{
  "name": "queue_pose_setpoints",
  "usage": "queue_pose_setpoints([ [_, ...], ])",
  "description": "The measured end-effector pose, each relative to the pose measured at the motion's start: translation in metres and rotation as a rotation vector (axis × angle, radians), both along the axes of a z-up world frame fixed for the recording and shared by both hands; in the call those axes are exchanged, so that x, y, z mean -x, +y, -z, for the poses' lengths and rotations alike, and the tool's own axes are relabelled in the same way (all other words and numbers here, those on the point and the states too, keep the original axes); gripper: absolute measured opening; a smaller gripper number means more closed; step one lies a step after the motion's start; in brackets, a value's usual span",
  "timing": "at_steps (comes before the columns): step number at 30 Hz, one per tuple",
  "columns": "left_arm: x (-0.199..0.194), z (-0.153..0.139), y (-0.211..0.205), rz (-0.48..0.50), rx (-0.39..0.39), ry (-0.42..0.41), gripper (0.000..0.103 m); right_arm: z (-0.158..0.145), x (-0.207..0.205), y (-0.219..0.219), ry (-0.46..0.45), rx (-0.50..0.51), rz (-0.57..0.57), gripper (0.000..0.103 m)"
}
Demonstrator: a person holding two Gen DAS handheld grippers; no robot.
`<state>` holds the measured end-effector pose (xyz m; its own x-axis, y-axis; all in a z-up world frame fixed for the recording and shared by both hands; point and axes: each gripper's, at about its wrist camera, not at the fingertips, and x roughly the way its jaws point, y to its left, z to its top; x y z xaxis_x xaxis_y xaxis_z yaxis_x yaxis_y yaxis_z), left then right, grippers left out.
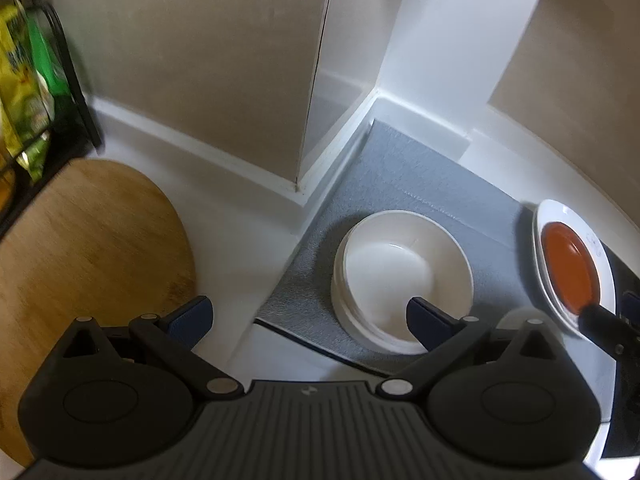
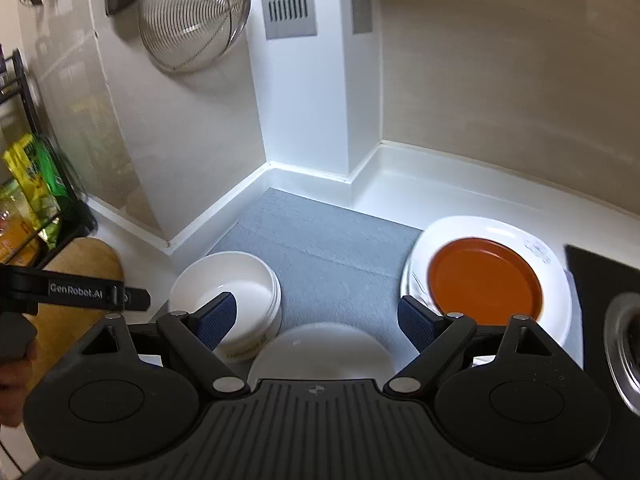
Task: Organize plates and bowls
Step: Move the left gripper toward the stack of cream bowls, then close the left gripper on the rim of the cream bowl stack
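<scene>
A stack of white bowls (image 1: 404, 276) sits on the grey mat (image 1: 404, 176); it also shows in the right wrist view (image 2: 228, 292). An orange plate (image 2: 484, 280) lies on a white plate (image 2: 556, 304) at the mat's right edge; both show at the right of the left wrist view (image 1: 568, 268). Another white bowl (image 2: 320, 352) lies close under my right gripper. My left gripper (image 1: 310, 318) is open and empty, its right finger over the bowl stack's near rim. My right gripper (image 2: 318, 318) is open and empty above the mat.
A wooden board (image 1: 84, 248) lies on the white counter at the left, by a black rack of packets (image 1: 28, 92). A metal strainer (image 2: 192, 12) hangs on the wall. A sink (image 2: 624, 344) and a dark mat (image 2: 600, 276) lie at the right.
</scene>
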<state>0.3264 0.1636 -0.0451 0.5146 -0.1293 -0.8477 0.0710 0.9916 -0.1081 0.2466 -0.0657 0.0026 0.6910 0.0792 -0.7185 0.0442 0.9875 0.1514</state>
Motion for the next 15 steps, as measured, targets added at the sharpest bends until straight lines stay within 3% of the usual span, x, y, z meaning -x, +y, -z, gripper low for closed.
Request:
queue_pose_setpoints([
  [5,-0.023,0.019,-0.004,-0.022,0.027,0.099,0.103,0.013,-0.043,0.006,0.055,-0.004,-0.022,0.089],
  [15,-0.052,0.049,-0.012,-0.05,-0.004,0.2,0.103,0.053,-0.103,0.023,0.207,-0.024,-0.066,0.089],
])
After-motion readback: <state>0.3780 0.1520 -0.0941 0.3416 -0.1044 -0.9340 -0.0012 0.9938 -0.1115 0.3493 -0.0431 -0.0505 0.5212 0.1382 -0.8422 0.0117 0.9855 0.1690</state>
